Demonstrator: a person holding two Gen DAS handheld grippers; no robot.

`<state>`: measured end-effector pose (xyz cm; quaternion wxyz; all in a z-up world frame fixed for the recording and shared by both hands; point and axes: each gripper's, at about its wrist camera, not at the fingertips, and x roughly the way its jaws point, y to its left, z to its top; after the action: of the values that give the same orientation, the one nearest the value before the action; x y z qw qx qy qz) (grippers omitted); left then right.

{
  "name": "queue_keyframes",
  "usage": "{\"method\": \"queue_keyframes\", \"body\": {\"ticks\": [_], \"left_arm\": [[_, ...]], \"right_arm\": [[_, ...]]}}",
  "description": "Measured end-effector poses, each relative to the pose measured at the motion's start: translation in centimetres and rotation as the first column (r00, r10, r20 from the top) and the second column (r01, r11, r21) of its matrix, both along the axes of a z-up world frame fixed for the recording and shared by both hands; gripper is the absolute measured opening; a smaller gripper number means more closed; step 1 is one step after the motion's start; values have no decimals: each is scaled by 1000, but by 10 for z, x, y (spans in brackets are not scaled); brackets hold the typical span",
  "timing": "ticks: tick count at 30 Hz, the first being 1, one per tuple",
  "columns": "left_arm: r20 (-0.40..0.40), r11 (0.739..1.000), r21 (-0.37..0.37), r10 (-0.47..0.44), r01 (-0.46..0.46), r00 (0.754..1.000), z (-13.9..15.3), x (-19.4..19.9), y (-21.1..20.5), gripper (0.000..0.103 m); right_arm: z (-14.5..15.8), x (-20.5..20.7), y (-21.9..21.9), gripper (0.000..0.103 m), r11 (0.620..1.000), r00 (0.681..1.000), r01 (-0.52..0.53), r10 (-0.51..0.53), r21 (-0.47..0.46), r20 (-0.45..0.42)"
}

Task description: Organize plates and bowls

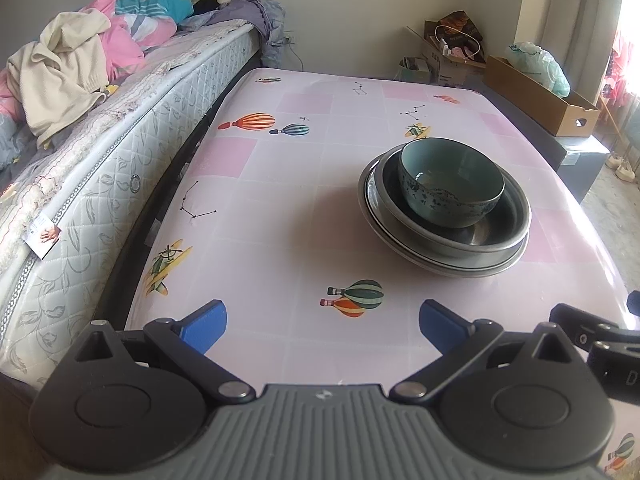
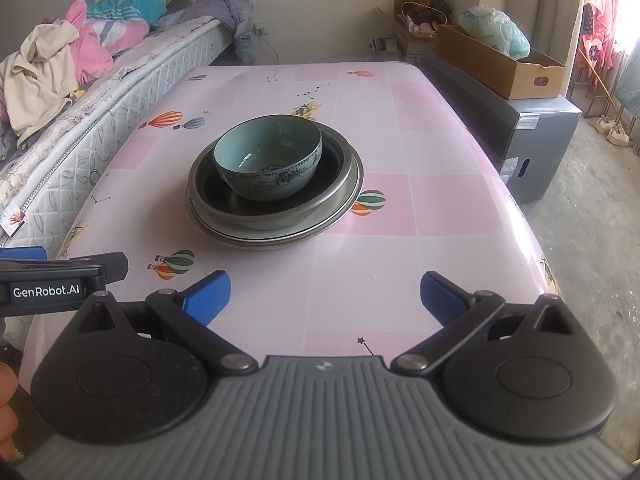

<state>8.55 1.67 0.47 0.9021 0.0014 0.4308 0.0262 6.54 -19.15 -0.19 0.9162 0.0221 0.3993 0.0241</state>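
Bedroom table (image 1: 280,208) in pink balloon-print cloth, a bed (image 1: 120,152) along its left. Left wrist view: left gripper (image 1: 322,324) spread wide, empty, near edge; teal bowl (image 1: 452,182) nested in a dark dish (image 1: 480,236) on stacked plates (image 1: 440,268), far right, apparently tidied. Right wrist view: right gripper (image 2: 325,298) likewise agape, stack centred ahead.

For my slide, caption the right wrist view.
Open right gripper faces a teal bowl nested in stacked metal plates on a balloon-print tablecloth.
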Motion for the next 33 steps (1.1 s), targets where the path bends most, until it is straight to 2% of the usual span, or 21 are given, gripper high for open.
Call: {"method": "queue_keyframes", "body": {"ticks": [33], "left_arm": [[-4, 1000, -1, 2, -2, 1000, -3, -5, 1, 103]], "right_arm": [[0, 1, 3, 102, 1000, 1000, -5, 5, 1, -8]]}}
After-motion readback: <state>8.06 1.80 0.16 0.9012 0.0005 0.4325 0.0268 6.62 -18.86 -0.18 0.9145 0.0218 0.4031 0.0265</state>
